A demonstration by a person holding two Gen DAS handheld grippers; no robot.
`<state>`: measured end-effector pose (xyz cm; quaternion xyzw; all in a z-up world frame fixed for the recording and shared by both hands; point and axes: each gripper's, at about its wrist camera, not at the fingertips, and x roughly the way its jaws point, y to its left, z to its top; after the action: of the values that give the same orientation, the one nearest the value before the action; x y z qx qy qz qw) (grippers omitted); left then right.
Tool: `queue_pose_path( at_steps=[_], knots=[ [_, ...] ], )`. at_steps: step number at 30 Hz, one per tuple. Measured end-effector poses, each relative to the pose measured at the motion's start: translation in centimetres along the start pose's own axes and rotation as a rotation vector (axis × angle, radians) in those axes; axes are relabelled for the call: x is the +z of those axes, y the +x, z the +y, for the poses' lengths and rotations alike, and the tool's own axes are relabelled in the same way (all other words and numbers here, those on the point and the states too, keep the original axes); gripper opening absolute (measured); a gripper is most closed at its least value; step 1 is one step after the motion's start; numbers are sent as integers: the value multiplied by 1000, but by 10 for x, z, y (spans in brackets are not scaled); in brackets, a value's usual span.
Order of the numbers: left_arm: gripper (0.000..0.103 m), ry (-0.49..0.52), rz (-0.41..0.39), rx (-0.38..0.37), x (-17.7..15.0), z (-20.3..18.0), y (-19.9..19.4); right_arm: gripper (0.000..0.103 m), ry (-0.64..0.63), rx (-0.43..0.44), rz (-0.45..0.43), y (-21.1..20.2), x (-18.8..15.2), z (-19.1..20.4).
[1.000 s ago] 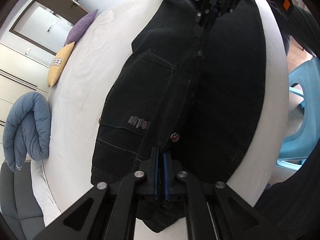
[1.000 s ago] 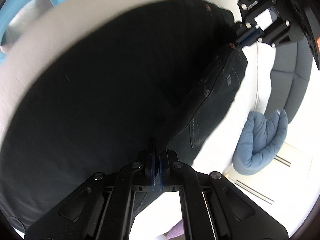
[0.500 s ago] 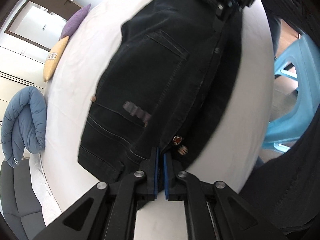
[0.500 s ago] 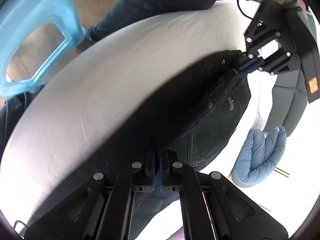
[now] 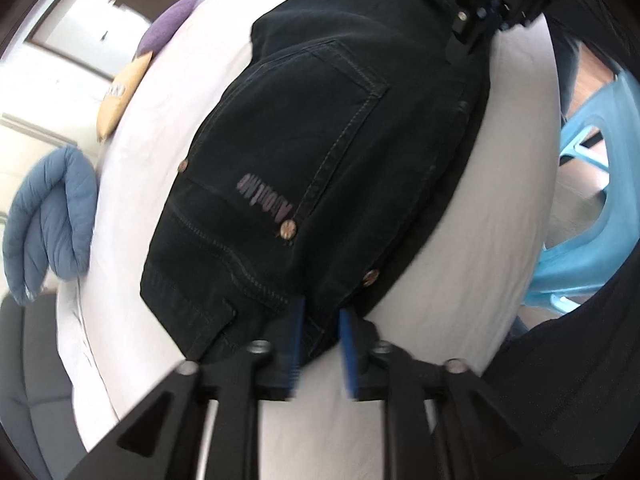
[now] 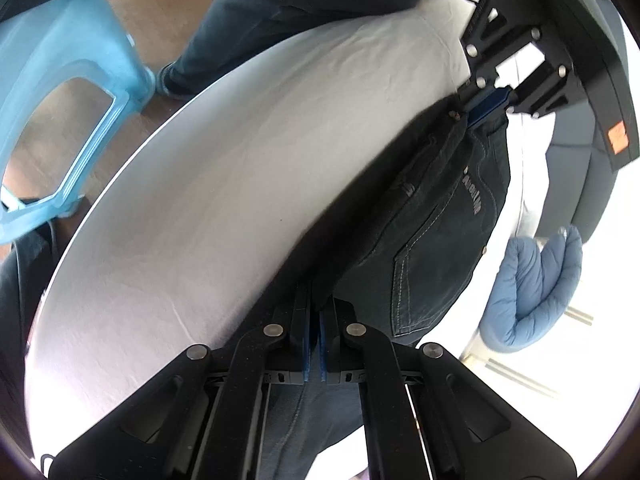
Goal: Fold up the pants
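Spreading across both views is a white bed, its sheet bare on the side toward the blue plastic chair that stands on the wooden floor beside it. On the bed lie the black pants, bunched into a thick folded bundle with a back pocket, pale stitching and a printed logo facing up. The bundle sits toward the bed edge on the chair side in the left wrist view, with white sheet showing on its far side up to the pillows.

A folded blue quilt hangs at the bed's other edge, next to a grey seat. Near the head of the bed rest a purple cushion and a yellow cushion, touching each other.

The left tool has its blue-padded fingers spread apart, with the waistband end of the pants lying between them; the cloth touches the left pad, but the pads are not pressed on it. From the right wrist view the same tool appears at the far end of the bundle.

The right tool has its pads pressed almost together, pinching a dark fold of the pants at the near end; in the left wrist view it is at the top of the bundle, partly cut off by the frame.

Small metal rivets dot the pocket corners.
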<state>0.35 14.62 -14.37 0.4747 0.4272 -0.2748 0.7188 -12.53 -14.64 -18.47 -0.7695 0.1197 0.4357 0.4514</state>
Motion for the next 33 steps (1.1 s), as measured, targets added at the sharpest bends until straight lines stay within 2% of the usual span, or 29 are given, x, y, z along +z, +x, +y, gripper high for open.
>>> queue_pose_path(
  at_steps=[1,2,8,12,16,19,22,24,25,27,28,29,30,33],
  knots=[
    [60,-31,14,-13,-3,3,-3,2,19,-4,8,2,2,0],
    [68,-53,15,-28,-5,5,-7,2,35,-8,13,3,3,0],
    [68,-181,-18,-37,-3,22,-44,3,154,-13,37,11,7,-5],
    [68,-315,-154,-61,34,43,-67,4,216,-41,55,12,9,-5],
    [68,-407,-211,-97,76,53,-48,4,311,-50,81,10,10,-8],
    [68,-454,-175,-152,99,49,-10,7,430,-43,90,2,7,-9],
    [68,-447,-63,-159,104,28,32,11,588,-36,74,-15,-8,-7],
    [68,-487,-82,-167,99,21,35,15,823,40,30,-31,-33,-10],
    [68,-508,-81,-177,97,22,34,21,986,85,1,-39,-54,-14],
    [68,-527,-76,-170,97,20,30,40,1277,132,-64,-54,-98,-16],
    [68,-526,-74,-155,100,19,24,65,1453,149,-114,-62,-129,-14],
    [68,-526,-82,-148,104,19,20,81,1583,149,-156,-68,-153,-11],
    [68,-531,-113,-139,111,20,10,83,1794,139,-224,-75,-193,-4],
    [68,-567,-166,-143,134,24,-3,83,2226,146,-306,-74,-286,24]
  ],
)
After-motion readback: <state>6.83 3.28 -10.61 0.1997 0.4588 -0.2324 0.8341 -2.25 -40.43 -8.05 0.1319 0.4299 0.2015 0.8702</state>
